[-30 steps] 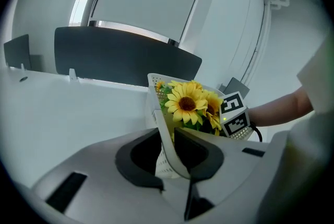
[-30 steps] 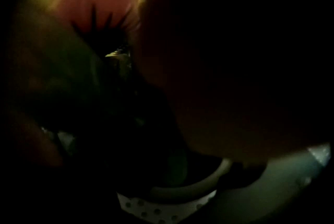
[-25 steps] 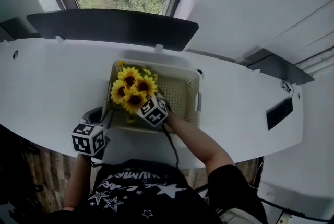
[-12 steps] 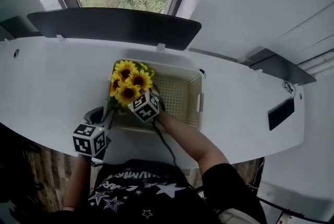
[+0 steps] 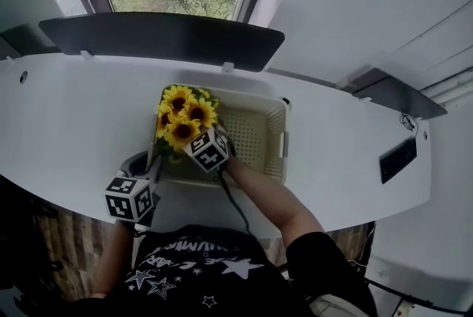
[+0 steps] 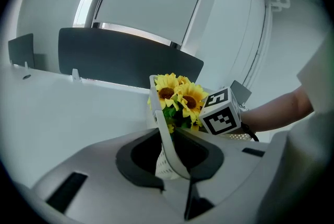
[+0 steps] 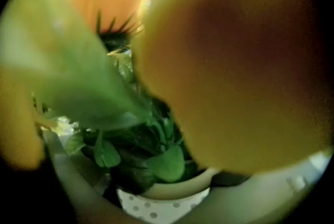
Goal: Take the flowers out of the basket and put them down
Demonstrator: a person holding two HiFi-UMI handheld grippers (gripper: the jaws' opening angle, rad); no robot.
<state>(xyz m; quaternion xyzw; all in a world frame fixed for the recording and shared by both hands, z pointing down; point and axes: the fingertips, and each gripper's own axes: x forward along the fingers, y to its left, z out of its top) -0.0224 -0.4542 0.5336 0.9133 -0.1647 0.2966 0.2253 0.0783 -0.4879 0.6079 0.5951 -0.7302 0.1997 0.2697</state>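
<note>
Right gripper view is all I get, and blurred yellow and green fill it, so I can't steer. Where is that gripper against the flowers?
Observer: In the head view the right gripper sits at the near edge of the sunflowers, at the left end of the basket. Its jaws have just been closing slightly; they stand wide, leaves between them, nothing pinched.
Operator: Is the basket steadied?
Observer: Yes, the left gripper is clamped on its near left rim.
Operator: Any flowers out yet?
Observer: No, the whole bunch stands inside the basket.

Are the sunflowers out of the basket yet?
No, the head view shows the sunflowers standing inside the basket, at its left end.
</note>
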